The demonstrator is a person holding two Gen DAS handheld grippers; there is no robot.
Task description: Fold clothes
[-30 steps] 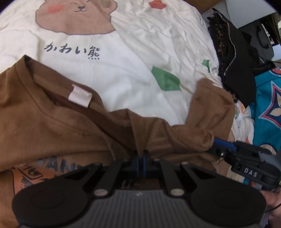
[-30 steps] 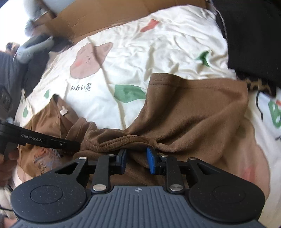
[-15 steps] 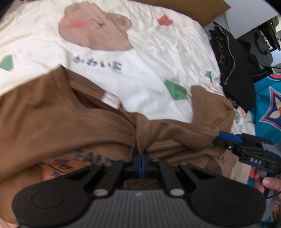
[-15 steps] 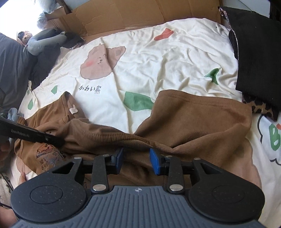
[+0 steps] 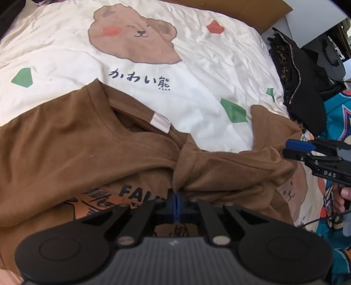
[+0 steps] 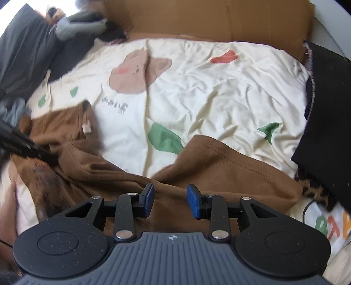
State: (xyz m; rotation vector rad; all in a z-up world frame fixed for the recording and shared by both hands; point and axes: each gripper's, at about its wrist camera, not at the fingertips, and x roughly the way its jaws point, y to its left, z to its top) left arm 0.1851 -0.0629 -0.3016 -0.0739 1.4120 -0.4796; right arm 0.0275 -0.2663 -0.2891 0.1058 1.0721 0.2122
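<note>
Fabric of the brown T-shirt (image 5: 65, 153) on the bed is staying pinched in your left gripper (image 5: 176, 197), while your right gripper (image 6: 170, 198), jaws parted, is hanging free after releasing, completing that fold.

Cream bedsheet (image 5: 208, 72) spread wide, bear print (image 5: 133, 41) up near its far edge. Cardboard (image 6: 219, 19) along that far edge, black clothing (image 6: 329, 105) heaped at the right edge, teal garment (image 5: 337, 114) beside it.
</note>
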